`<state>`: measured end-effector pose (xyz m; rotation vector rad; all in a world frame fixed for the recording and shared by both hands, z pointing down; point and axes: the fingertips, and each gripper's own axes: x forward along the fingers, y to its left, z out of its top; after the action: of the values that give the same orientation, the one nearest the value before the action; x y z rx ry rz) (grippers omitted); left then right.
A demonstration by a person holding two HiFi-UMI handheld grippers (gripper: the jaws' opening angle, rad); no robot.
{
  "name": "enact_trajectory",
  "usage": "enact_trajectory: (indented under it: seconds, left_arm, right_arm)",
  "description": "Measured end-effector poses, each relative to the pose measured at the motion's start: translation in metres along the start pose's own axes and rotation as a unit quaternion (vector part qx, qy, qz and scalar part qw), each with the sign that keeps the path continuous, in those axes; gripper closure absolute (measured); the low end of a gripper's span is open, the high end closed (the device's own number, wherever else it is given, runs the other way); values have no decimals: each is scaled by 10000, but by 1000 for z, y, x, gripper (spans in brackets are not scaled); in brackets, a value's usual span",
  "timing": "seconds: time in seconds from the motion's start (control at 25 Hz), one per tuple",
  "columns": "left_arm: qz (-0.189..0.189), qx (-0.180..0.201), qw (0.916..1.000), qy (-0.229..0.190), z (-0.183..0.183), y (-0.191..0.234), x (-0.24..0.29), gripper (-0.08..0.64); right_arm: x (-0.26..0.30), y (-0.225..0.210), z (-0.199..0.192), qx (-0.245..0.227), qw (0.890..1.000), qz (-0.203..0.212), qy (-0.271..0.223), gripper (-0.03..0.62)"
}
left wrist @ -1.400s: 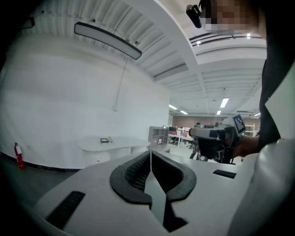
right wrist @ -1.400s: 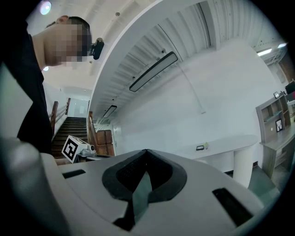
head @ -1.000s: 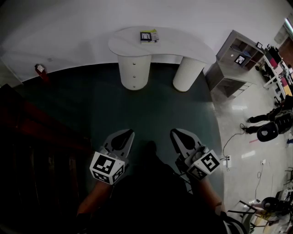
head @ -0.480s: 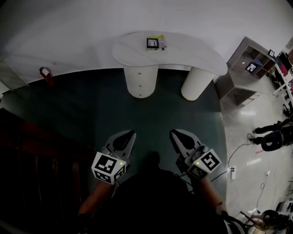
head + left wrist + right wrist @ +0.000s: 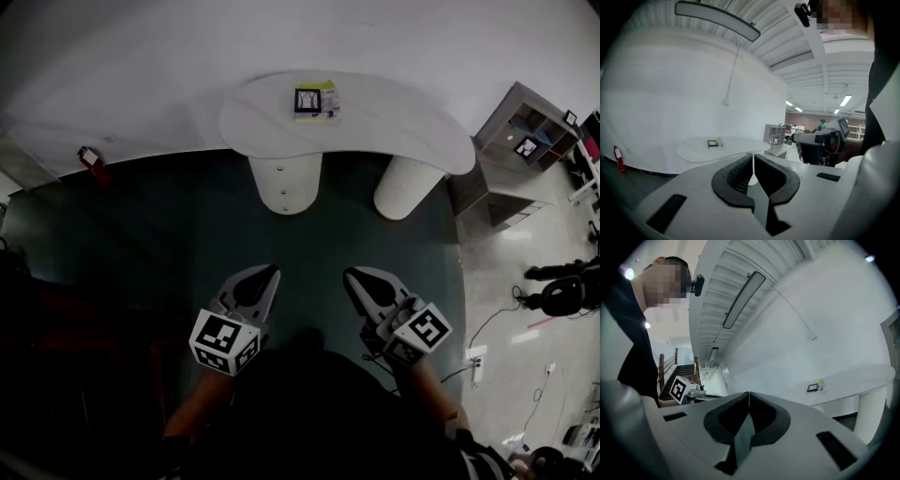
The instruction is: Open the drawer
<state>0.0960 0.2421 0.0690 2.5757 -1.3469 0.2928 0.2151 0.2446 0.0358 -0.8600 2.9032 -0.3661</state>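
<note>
A white curved desk (image 5: 394, 122) stands against the far wall on two round pedestals. Its left pedestal (image 5: 286, 183) holds the drawers, with small knobs down its front. My left gripper (image 5: 274, 269) and right gripper (image 5: 348, 274) hang side by side over the dark floor, well short of the desk. Both point toward it, shut, with nothing between the jaws. In the left gripper view the shut left gripper (image 5: 753, 157) aims at the desk (image 5: 693, 150) far ahead. In the right gripper view the desk (image 5: 862, 376) lies to the right of the shut right gripper (image 5: 749, 394).
A marker card (image 5: 307, 100) and a yellow item (image 5: 328, 98) lie on the desk top. A grey shelf unit (image 5: 525, 150) stands right of the desk. A red fire extinguisher (image 5: 91, 157) sits by the left wall, dark stairs (image 5: 75, 356) at my left, cables (image 5: 473, 361) at right.
The desk has grown larger and dropped lower in the head view as I walk toward it. Both grippers keep the same shut pose in front of me.
</note>
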Motion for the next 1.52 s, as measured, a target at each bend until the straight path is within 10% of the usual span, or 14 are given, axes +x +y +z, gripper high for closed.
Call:
enact_trajectory:
  seconds: [0.56,1.08,1.52]
  left_arm:
    - [-191,-220,9996,41,9,70,68,538]
    - [-637,19,9978,176,43,259,96,538]
    - [-847,-75,9956,381,27,338,119,538]
  right_arm:
    - [82,-62,-1,177,9996,-8,227,577]
    - [288,-95,23,536,9979,-356,-63,577]
    - [373,-116,-13,550,9973,-412,251,577]
